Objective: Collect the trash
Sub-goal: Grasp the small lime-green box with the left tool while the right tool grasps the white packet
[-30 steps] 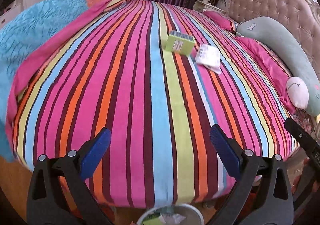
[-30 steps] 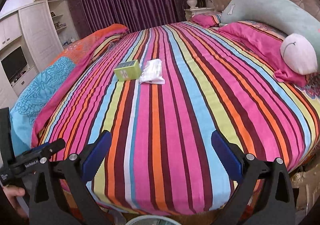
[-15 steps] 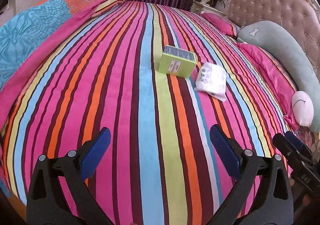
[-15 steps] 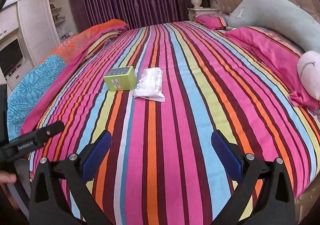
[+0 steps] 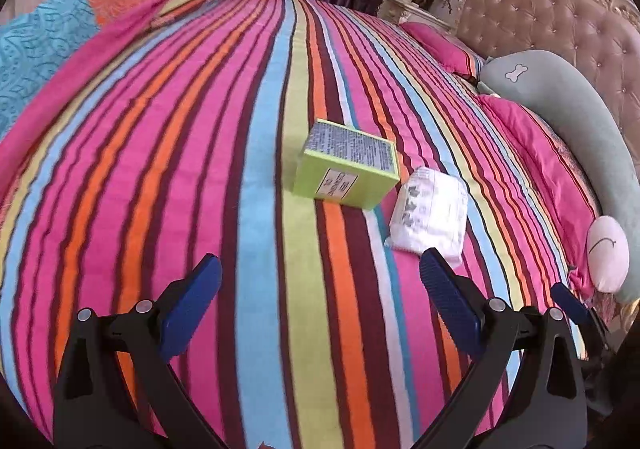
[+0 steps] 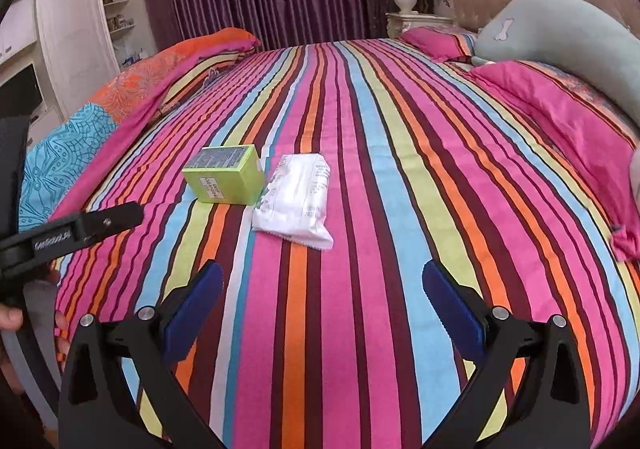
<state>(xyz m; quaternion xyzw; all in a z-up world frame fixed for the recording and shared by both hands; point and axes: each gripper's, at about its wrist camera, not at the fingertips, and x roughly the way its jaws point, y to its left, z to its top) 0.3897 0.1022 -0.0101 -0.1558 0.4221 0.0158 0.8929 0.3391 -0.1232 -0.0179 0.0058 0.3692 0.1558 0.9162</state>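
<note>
Beside the green box (image 5: 347, 173), the wrapper (image 5: 431, 216) touches.

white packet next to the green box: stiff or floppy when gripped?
Probably floppy: the white packet looks like a crinkled, soft plastic pouch lying flat on the striped bedspread, so it may sag from a pinch. Its glossy film could be slippery. It seems light, unlike the rigid green box beside it.

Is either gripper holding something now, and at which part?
Nothing is held. Left gripper and right gripper are open, short of the green cardboard box and white plastic packet.
</note>
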